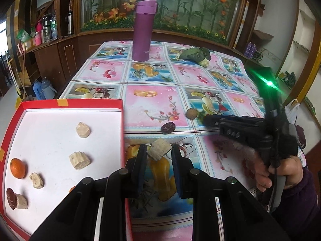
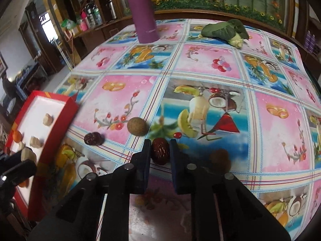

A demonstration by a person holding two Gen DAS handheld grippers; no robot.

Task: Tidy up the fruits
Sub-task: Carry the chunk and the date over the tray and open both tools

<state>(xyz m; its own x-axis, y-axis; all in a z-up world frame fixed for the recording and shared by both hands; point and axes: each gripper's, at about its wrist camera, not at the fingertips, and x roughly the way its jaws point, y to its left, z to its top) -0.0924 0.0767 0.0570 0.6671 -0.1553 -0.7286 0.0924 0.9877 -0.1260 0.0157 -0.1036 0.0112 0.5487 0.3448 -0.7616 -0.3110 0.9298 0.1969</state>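
Pinching a pale sugarcane chunk (image 1: 159, 148) in your left gripper (image 1: 159, 156), you are holding it just right of the red box (image 1: 72, 105). Your right gripper (image 2: 159, 152) is clamping its fingers (image 2: 145, 156) on a red date (image 2: 159, 153) at desk (image 2: 280, 160) level.

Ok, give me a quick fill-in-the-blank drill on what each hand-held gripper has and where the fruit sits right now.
1. The left hand-held gripper grips a pale ____ chunk.
2. The right hand-held gripper closes on a dark red ____.
3. The orange lies inside the ____ box.
4. The tall flask is ____ in colour.

Missing words: beige; date; red; purple
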